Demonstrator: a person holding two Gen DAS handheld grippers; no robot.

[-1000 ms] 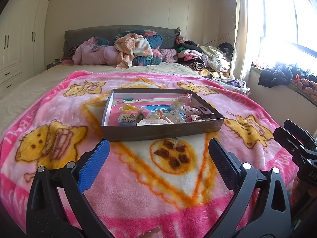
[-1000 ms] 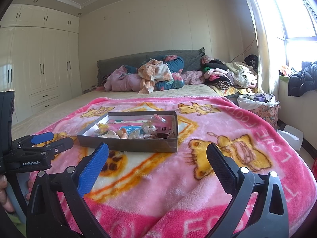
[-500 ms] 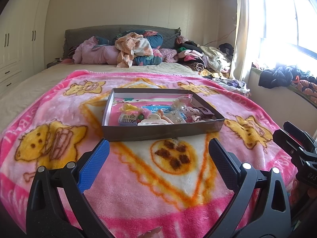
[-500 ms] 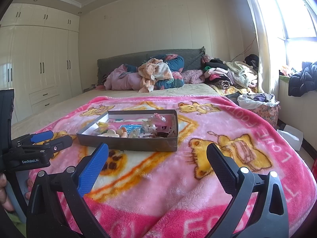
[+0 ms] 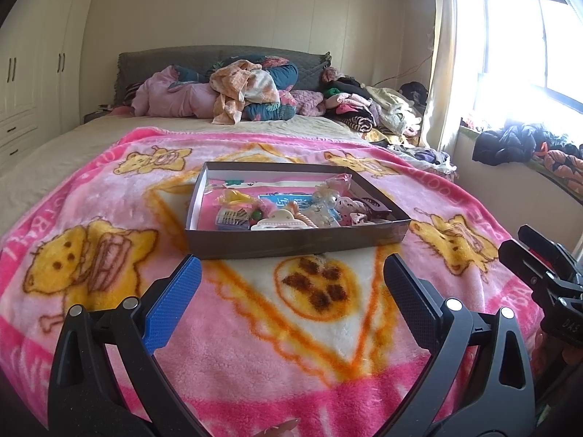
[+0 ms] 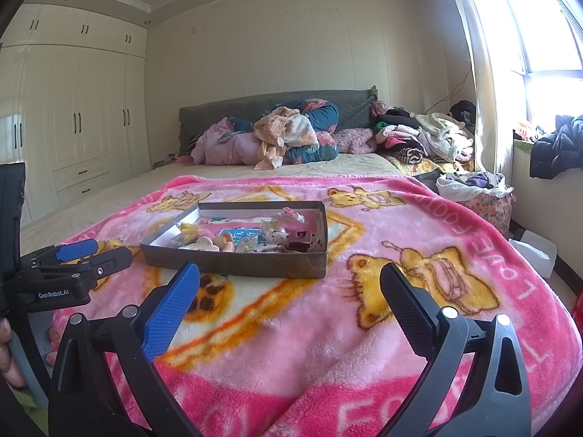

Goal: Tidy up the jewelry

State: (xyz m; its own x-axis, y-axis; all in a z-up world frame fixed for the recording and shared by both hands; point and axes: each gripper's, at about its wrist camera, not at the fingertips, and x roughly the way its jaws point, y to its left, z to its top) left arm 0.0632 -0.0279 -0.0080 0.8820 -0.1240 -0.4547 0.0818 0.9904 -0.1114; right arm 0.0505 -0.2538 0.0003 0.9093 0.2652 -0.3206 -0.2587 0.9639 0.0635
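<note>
Bedroom, pink blanket (image 5: 255, 335) on bed. Left gripper (image 5: 291, 280) & right gripper (image 6: 289, 284) both spread wide, holding nothing, low over blanket. Ahead: shallow dark box (image 5: 291, 242) w/ jewelry bits (image 5: 320, 211) inside.

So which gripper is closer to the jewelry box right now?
Left, though not by much. The left gripper hangs open directly in front of the box, facing its near wall. The right gripper, also open, sits farther back, with the box ahead toward its left.
</note>
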